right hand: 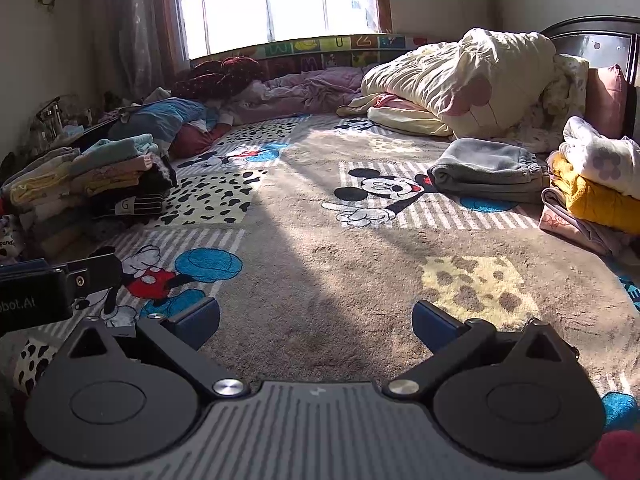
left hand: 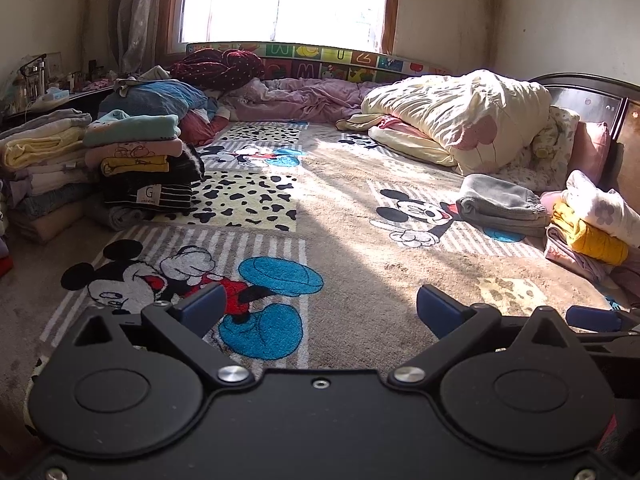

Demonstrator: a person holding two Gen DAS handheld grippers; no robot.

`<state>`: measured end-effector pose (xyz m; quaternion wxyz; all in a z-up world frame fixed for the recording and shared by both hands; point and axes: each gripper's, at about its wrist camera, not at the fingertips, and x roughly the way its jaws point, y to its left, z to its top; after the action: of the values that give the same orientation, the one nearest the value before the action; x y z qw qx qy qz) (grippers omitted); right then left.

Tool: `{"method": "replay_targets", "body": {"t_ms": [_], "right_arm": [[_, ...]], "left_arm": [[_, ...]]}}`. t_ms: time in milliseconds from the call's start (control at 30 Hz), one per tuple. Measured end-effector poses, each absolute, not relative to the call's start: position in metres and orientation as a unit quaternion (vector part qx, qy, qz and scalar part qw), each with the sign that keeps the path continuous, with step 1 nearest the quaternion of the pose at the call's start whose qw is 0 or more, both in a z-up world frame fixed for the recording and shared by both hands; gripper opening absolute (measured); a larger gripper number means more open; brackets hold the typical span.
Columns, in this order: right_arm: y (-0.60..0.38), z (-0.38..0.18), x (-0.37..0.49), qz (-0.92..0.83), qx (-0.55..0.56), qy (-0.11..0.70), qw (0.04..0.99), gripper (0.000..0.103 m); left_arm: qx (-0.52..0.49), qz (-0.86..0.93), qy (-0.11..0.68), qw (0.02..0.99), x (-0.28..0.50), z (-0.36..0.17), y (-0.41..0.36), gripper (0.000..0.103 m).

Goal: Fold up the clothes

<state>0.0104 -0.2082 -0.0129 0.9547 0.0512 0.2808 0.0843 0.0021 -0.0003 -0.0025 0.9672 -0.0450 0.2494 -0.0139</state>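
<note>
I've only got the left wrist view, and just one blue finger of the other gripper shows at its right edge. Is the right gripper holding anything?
Observer: No. The right gripper is open, with only bare blanket between its fingers.
Operator: Anything near it that I can't see?
Observer: Something red at the bottom right corner of its view; I cannot tell what it is.

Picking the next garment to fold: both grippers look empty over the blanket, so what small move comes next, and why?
Probably reach the right gripper toward the loose pile at right. Both it and the left gripper stand open and hold nothing, the blanket ahead lies bare, and the stacks at left look folded already.
</note>
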Motion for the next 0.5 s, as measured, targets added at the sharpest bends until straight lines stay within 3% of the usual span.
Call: {"method": "replay_targets", "body": {"t_ms": [500], "right_arm": [[-0.2109, -0.012, 0.0096, 0.08, 0.048, 0.283, 0.955, 0.102]], "left_arm": [[-0.047, -0.016, 0.255, 0.966, 0.0042, -0.0076, -0.0018, 0.103]]}}
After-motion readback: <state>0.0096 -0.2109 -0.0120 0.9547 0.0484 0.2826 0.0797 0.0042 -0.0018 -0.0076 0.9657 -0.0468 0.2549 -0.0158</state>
